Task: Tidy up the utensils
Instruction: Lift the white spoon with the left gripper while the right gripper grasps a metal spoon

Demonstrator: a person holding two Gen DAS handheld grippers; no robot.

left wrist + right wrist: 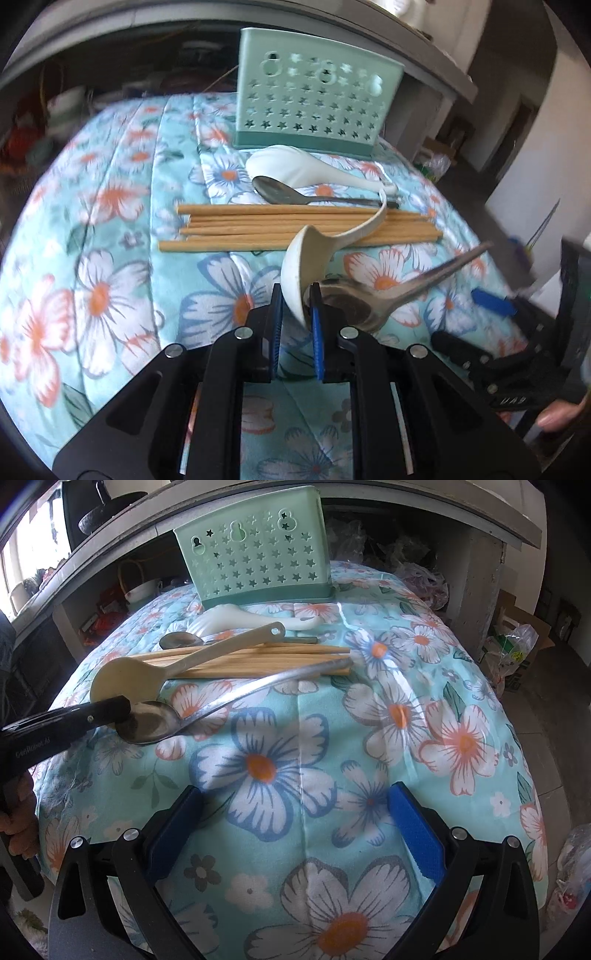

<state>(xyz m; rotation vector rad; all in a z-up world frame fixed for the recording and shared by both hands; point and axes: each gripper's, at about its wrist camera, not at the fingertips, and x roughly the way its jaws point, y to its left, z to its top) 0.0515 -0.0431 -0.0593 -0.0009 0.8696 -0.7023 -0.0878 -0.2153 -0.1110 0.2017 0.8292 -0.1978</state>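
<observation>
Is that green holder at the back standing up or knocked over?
Standing up. The green holder sits on its darker base on the flowered cloth, open top upward. Whether anything is inside, I cannot tell.

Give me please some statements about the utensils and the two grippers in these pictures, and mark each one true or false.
1. The left gripper has its fingers closed on the bowl of the cream ladle. True.
2. The right gripper holds a chopstick. False: its fingers stand wide open over the floral cloth with nothing between them.
3. The green holder stands upright behind the utensils. True.
4. The chopsticks already stand in the holder. False: they lie flat on the cloth.
5. The big metal spoon lies beside the ladle's bowl. True.
</observation>
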